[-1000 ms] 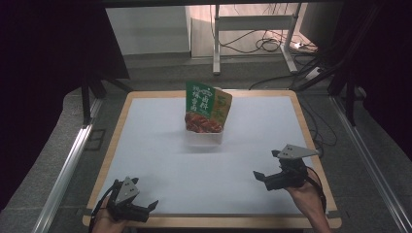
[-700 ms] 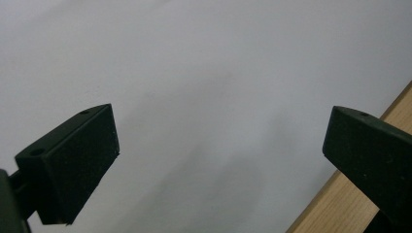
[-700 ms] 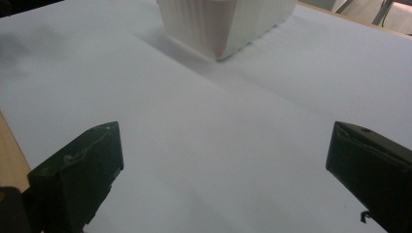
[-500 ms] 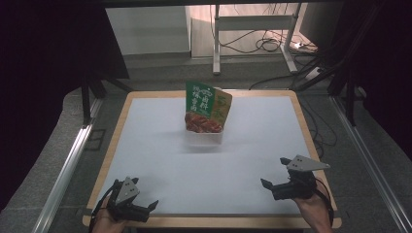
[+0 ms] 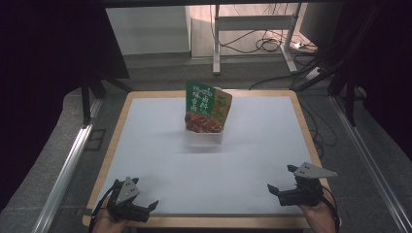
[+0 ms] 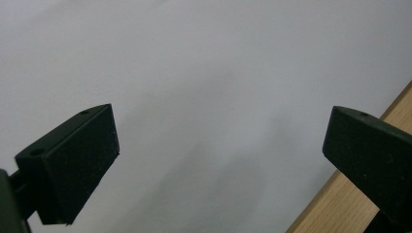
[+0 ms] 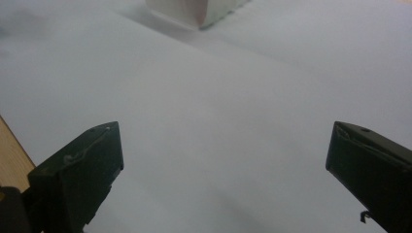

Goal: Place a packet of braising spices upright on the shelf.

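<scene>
Well beyond both gaping tongs (image 5: pixel 280 178), food packet (image 5: pixel 207 108).

Looked down from 6 o'clock on the white table (image 5: pixel 252 145); gripper views skimmed it close, facing 12.

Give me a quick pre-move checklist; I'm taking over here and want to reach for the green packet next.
1. Left tongs open and holding nothing: ok, jaws stand wide apart in the left gripper view.
2. Right tongs open and holding nothing: ok.
3. Green packet upright in its white container: ok, though it leans slightly.
4. White mat between tongs and packet free of obstacles: ok.
5. Both tongs apart from the packet: ok, both sit at the near edge.
6. Whether the packet sits loose or wedged in the container: cannot tell.
</scene>
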{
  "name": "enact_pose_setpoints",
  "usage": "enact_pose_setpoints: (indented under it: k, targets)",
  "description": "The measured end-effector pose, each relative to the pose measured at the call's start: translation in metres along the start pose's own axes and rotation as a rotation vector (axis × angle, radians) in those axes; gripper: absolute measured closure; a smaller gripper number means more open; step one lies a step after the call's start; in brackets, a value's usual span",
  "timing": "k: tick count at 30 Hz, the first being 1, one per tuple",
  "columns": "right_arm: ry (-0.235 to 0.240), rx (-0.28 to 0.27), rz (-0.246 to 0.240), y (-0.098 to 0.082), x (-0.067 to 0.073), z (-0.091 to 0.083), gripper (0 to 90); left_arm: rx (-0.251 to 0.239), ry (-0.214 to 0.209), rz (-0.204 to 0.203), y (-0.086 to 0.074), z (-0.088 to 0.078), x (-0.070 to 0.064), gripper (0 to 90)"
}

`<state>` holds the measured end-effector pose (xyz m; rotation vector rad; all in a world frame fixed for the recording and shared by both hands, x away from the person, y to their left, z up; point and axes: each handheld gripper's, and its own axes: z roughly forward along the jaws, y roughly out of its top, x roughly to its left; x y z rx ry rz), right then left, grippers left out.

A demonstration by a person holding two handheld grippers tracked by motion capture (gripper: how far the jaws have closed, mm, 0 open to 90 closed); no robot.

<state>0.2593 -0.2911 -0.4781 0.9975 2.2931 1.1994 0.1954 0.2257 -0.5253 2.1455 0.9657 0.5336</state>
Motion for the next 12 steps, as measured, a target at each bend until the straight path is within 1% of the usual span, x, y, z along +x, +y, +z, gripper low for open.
enact_pose_setpoints:
  k: [2,4,7,10,12]
  targets:
    - [-0.002,0.007,0.011,-0.003,-0.0015,0.0011,0.1,0.001,-0.001,0.0,0.0,0.0001,-0.0001,0.0]
    - [0.001,0.028,0.026,-0.0058,-0.0034,0.0034,0.1,0.002,-0.002,0.001,0.0002,0.0004,-0.0002,0.0]
    - [0.005,0.05,0.037,-0.009,-0.0054,0.007,0.1,0.004,-0.001,0.004,0.0003,0.0008,-0.0005,0.0]
    - [0.01,0.061,0.047,-0.0104,-0.0065,0.0087,0.3,0.003,-0.004,0.003,0.0008,0.0008,-0.0003,0.0]
    - [0.02,0.073,0.051,-0.011,-0.0071,0.0095,0.5,0.005,-0.005,0.004,0.0012,0.0013,-0.0002,0.0]
